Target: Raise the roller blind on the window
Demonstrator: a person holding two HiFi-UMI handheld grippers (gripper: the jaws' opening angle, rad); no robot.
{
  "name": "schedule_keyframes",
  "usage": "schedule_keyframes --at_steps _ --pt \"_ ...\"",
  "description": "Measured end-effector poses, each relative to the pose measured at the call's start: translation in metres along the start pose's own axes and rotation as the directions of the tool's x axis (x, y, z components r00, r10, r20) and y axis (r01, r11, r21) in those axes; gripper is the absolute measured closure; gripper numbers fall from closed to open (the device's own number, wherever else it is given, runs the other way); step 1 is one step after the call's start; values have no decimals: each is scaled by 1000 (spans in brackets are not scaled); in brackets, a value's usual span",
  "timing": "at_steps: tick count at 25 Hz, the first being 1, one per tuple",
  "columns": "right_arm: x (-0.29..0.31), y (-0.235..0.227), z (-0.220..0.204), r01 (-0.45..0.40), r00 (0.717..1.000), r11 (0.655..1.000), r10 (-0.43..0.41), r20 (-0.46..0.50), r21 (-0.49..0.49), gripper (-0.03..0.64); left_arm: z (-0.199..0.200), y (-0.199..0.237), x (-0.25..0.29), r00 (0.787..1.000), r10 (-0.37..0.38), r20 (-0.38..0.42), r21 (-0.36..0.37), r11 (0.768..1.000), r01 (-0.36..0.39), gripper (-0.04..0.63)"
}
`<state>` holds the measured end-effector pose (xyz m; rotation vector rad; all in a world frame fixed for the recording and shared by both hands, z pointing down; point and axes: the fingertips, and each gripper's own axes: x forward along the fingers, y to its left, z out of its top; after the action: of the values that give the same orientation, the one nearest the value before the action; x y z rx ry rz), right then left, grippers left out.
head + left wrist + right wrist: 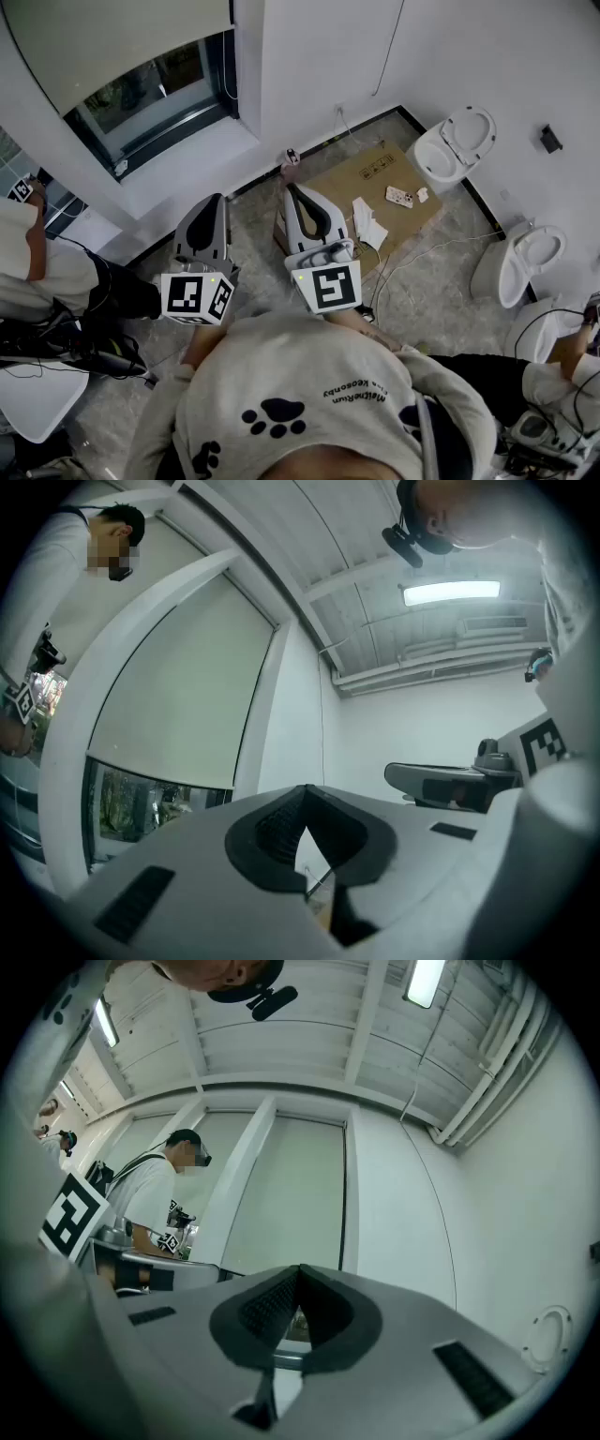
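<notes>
Both grippers are held side by side in front of the person, pointing towards the wall with the window. The left gripper (213, 201) has its jaws together with nothing between them, and so does the right gripper (299, 192). Each gripper's own view shows the dark pads meeting at the tip.

The roller blind (112, 37) hangs over most of the window (159, 98), with a strip of glass showing under its lower edge. It is well apart from both grippers; neither touches it or the white sill (187, 164).

On the floor beyond the right gripper lies a sheet of cardboard (375, 183). Further right stand two white toilets (455, 145) – lids up. Another person (47, 272) is at the left edge.
</notes>
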<state>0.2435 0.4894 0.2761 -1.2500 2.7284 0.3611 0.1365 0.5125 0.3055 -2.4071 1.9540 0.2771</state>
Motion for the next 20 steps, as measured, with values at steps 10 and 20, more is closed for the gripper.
schedule_keyframes --at_steps 10,20 --pt "8 -5 -6 41 999 999 -41 -14 -15 607 -8 7 1 999 29 -41 44 999 -27 588" --pt "29 1 -24 99 994 995 -99 -35 -2 607 -12 17 10 998 -12 -64 104 994 19 588"
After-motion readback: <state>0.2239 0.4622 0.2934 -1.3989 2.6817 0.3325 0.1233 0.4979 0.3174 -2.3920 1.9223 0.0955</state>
